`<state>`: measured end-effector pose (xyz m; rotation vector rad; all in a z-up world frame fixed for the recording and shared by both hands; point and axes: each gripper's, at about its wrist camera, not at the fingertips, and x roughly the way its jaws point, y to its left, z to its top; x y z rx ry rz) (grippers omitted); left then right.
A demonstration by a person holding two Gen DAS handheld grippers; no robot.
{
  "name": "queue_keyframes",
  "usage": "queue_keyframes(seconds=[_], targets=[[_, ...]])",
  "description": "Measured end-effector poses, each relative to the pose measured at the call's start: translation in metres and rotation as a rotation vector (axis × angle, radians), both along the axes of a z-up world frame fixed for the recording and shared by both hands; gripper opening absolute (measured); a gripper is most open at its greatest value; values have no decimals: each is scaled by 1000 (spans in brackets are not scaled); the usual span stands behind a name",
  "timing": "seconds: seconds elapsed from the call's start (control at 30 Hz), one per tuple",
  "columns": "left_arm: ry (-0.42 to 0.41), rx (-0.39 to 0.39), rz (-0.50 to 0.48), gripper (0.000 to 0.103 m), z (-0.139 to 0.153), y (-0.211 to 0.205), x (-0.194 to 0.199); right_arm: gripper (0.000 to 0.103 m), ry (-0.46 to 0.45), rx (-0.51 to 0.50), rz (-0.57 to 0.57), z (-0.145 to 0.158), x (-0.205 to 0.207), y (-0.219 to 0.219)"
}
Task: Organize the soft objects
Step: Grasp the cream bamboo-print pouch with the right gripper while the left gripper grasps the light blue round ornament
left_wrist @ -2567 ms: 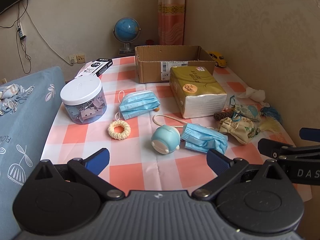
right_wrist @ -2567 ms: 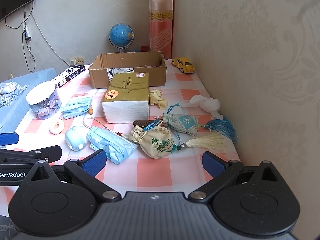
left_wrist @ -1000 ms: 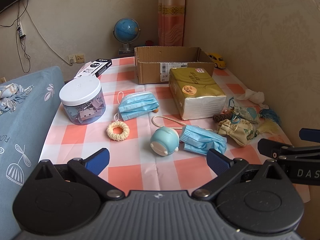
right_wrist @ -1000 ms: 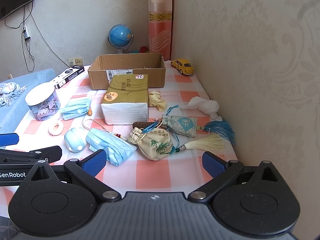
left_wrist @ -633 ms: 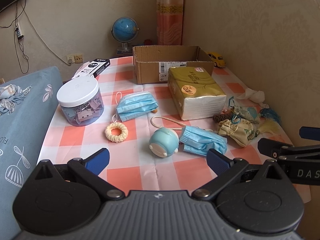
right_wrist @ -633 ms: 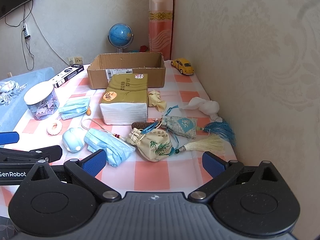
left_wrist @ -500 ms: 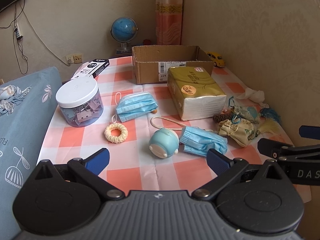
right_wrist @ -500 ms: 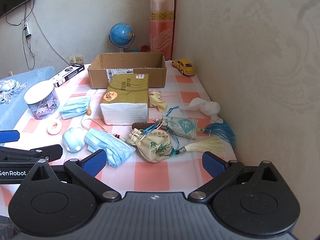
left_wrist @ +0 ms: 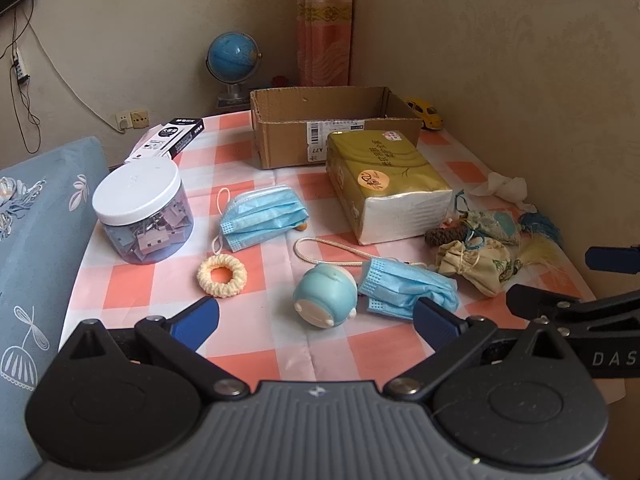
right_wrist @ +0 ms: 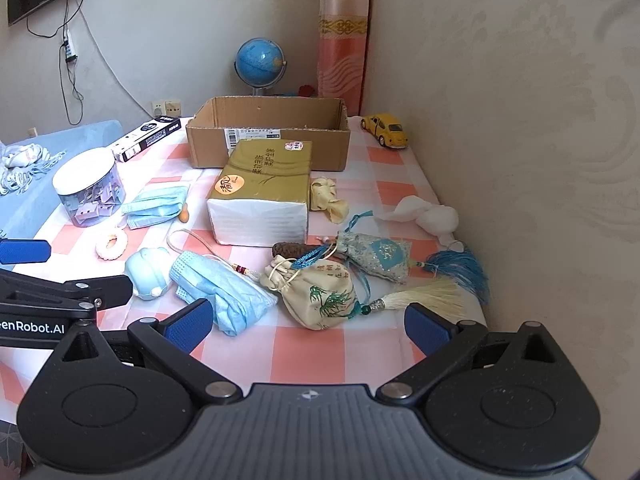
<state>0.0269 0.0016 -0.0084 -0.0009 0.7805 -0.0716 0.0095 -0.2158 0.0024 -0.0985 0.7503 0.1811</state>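
Soft things lie scattered on the checked tablecloth (left_wrist: 248, 348). A blue face mask (left_wrist: 260, 218) rests left of the gold tissue pack (left_wrist: 386, 182); a second mask (left_wrist: 406, 288) lies beside a pale blue squishy toy (left_wrist: 325, 294). A cream pouch (right_wrist: 320, 294) and a blue sachet (right_wrist: 380, 254) with tassels sit to the right, with a white cloth wad (right_wrist: 428, 216) near the wall. An open cardboard box (left_wrist: 332, 120) stands at the back. My left gripper (left_wrist: 316, 318) and right gripper (right_wrist: 310, 326) hover open over the table's near edge, holding nothing.
A clear jar of clips (left_wrist: 140, 208) with a white lid, a cream knitted ring (left_wrist: 221, 276), a black-and-white pen box (left_wrist: 170, 138), a globe (left_wrist: 234, 56) and a yellow toy car (right_wrist: 386, 128) are around. A wall (right_wrist: 520, 120) runs along the right edge, a blue cushion (left_wrist: 36, 240) on the left.
Both views have shifted slightly over the last seconds; the grippers drifted a little while staying open. Nothing on the table has moved.
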Motion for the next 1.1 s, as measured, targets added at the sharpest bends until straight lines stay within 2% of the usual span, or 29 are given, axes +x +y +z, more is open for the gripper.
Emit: queue_keyframes(seconds=[0.5,0.8,0.97,1.1], targets=[[12,-7,-57,102,-23,10,28,103,32,10,9,-22,39,-11],[12,-18,-102,102,-32,16,36,103,27,42,-5,-35,77,0],[23,-13,-128,102,-38,16,40,103,77,13,-27,-53,90,2],[40,-4,-150,102,-44,13,43,103,108,31,-34,-61,86,-9]])
